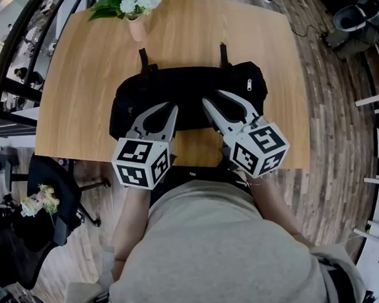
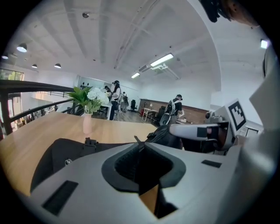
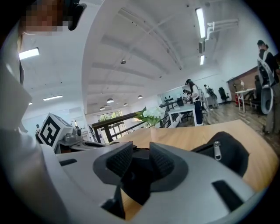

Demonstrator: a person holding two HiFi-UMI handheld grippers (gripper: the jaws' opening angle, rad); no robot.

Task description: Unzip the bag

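The bag (image 1: 185, 89) sits by the near edge of the tabletop (image 1: 74, 71), and its zip looks unopened. The left gripper (image 1: 173, 106) has its fingers pinched on a small black bit of its top, maybe the pull. The right gripper (image 1: 213, 98) has its fingers apart, empty. Pretty much all the unzipping is left.

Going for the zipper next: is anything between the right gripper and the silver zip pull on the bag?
Nothing visible: the right gripper, open, is at the black bag, and the zip pull lies exposed to its right.
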